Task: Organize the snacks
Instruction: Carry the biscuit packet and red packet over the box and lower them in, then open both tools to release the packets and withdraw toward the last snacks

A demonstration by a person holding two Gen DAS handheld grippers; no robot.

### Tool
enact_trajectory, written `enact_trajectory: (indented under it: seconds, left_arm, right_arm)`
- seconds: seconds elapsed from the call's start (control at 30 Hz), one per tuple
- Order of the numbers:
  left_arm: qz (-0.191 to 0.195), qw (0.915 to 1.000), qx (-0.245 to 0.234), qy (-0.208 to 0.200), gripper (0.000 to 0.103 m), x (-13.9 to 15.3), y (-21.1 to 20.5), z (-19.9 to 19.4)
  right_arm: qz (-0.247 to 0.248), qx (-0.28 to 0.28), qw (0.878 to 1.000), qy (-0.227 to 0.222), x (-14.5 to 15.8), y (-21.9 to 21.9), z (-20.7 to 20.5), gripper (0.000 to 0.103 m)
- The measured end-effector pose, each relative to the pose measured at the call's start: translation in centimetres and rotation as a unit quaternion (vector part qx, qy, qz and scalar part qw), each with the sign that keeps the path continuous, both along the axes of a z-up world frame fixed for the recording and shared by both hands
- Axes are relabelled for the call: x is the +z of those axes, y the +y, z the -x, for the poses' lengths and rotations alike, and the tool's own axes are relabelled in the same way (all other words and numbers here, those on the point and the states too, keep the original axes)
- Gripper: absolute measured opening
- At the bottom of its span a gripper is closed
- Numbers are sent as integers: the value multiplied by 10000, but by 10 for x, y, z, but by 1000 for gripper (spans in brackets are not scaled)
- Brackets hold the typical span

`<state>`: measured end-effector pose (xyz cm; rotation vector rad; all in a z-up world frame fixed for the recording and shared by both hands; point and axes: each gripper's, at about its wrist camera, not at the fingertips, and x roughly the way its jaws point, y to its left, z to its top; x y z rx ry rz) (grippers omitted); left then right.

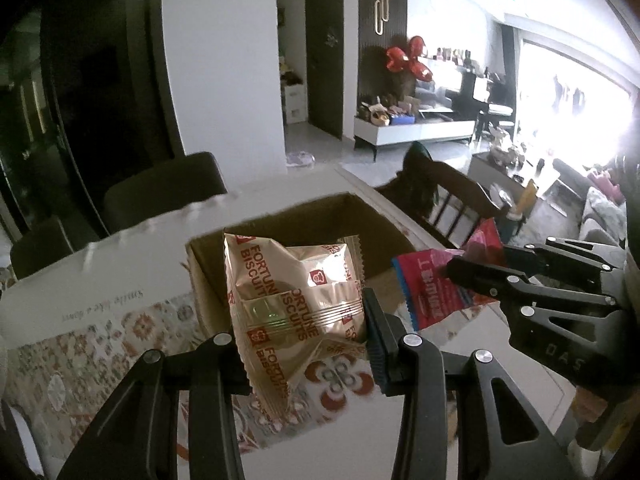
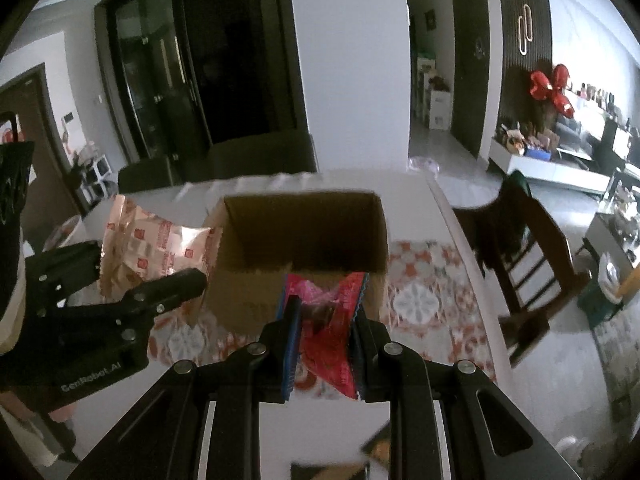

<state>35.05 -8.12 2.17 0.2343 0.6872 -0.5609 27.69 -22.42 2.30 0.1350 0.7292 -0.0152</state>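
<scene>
My left gripper is shut on a gold Fortune Biscuits packet and holds it in the air just before the open cardboard box. My right gripper is shut on a red and pink snack packet, held in front of the same box. In the left wrist view the right gripper with its red packet is to the right of the box. In the right wrist view the left gripper with the gold packet is left of the box.
The box stands on a table with a red-patterned cloth. Dark chairs stand at the far side and the right side of the table. A white pillar rises behind the table.
</scene>
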Motion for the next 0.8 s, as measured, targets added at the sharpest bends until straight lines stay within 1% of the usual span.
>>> enact_trajectory:
  seconds: [0.17, 0.27, 0.47, 0.7, 0.73, 0.8]
  left_arm:
    - [-59, 9999, 86, -118, 41, 5, 0, -27]
    - [-86, 9998, 148, -114, 41, 4, -1, -42]
    - [-120, 9996, 270, 2, 41, -5, -2, -70]
    - [-215, 9986, 371, 300, 42, -24, -7, -98]
    - [-220, 9984, 405, 315, 43, -26, -7, -102]
    - [-247, 9980, 466, 355, 52, -29, -6, -106]
  right_arm:
    - [-13, 80, 9999, -100, 5, -3, -30, 23]
    - [15, 131, 9998, -140, 5, -4, -48, 24]
    - [61, 208, 9996, -169, 2, -6, -82, 24]
    - [73, 345, 9994, 36, -14, -7, -118, 24]
    - [80, 336, 9994, 61, -16, -8, -122, 24]
    - [66, 340, 9994, 86, -19, -8, -127, 25]
